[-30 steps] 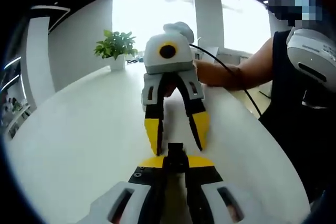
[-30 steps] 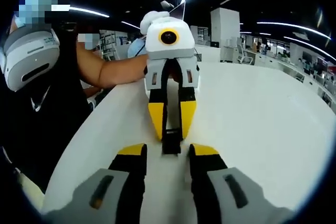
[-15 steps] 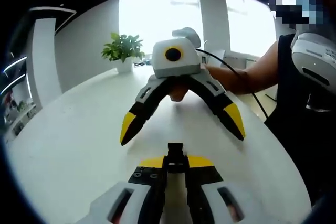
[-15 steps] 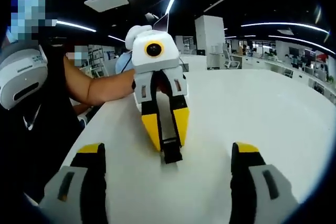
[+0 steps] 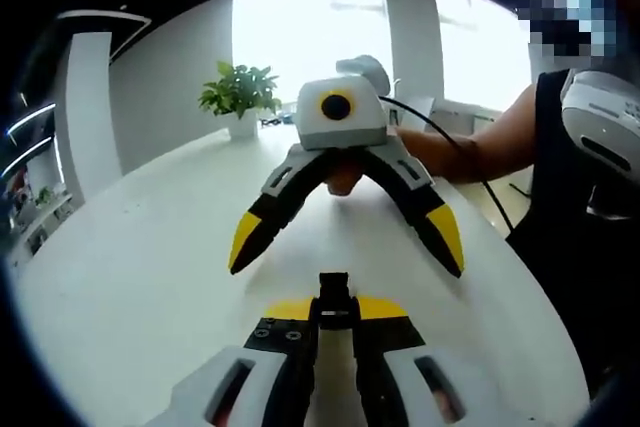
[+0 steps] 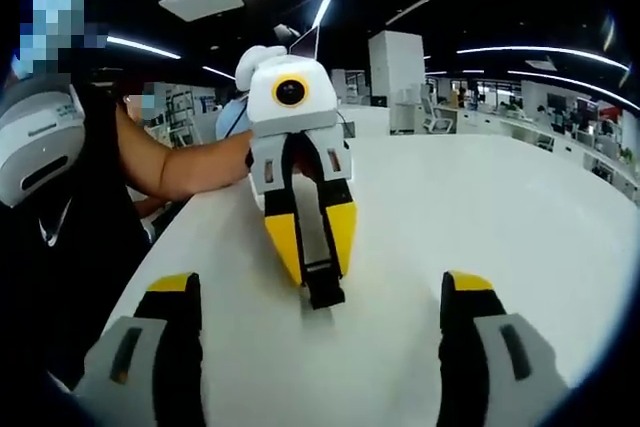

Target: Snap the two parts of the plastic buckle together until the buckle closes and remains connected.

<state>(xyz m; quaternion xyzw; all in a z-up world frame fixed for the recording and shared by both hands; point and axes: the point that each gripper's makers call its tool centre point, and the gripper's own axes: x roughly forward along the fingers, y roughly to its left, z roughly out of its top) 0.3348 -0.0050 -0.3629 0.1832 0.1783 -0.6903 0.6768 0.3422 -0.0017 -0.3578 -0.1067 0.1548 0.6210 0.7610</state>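
Left gripper (image 6: 312, 262) clamped on black buckle (image 5: 335, 297) (over white table (image 5: 140, 287)) — right gripper (image 5: 345, 247) facing it, jaws splayed wide, grasping nothing.

My two cameras face each other, low over the white table (image 5: 130, 287). The left gripper view looks along its own jaws toward the window end and the potted plant (image 5: 240, 97) by the far edge. The right gripper view looks the opposite way, into the office. Both share the table's middle, the black buckle (image 6: 322, 282) and the person's forearm (image 5: 470, 142) at one long edge.
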